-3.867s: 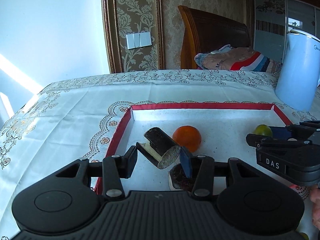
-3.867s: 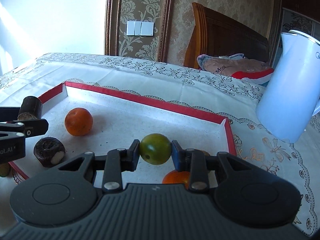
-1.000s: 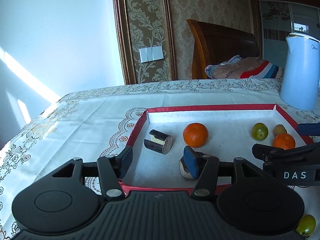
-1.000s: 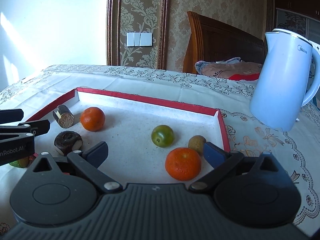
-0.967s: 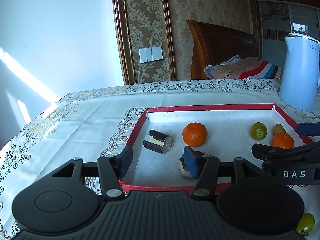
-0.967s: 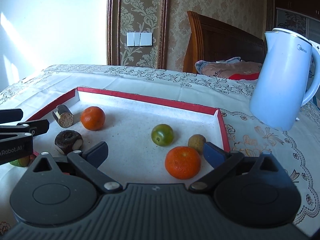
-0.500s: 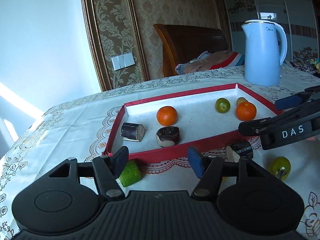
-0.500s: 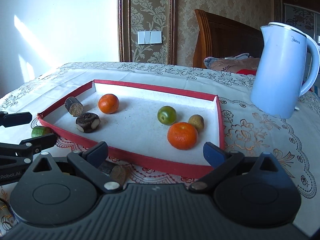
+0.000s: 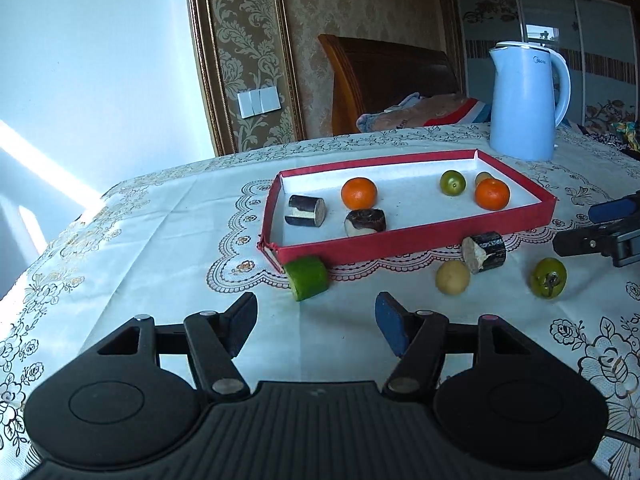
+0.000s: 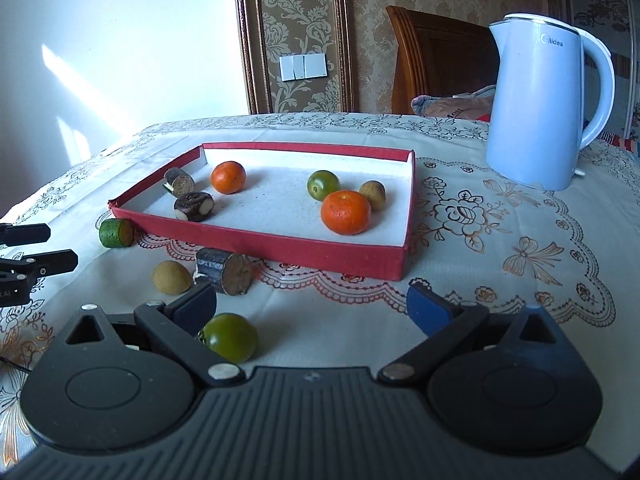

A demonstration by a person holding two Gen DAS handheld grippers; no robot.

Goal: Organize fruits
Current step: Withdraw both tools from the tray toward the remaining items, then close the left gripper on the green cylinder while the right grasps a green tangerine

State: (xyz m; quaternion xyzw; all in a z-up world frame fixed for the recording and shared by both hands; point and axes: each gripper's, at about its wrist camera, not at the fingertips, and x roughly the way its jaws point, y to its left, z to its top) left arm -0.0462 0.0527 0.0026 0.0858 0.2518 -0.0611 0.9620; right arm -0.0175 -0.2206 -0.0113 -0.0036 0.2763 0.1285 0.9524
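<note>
Patterned gold wallpaper, a wooden headboard and a triple light switch stand behind the table, which wears a cream embroidered cloth. On its far right corner we see a pale blue kettle with "Midea" printed near its lid. The other gripper's body shows the letters "AI" at the left edge of the right wrist view, only partly readable.

Our left gripper hangs above bare cloth with its jaws about half apart and nothing between them. Our right gripper has its jaws spread wide and holds nothing; a green fruit lies on the cloth just beside its left finger, and we cannot tell whether they touch.

A shallow red tray with a white floor holds two oranges, a green fruit, a small tan fruit and two dark cane pieces. Outside it, on the cloth along its near wall, lie a green cut piece, a dark cane piece and a pale round fruit, the last two just beside each other.
</note>
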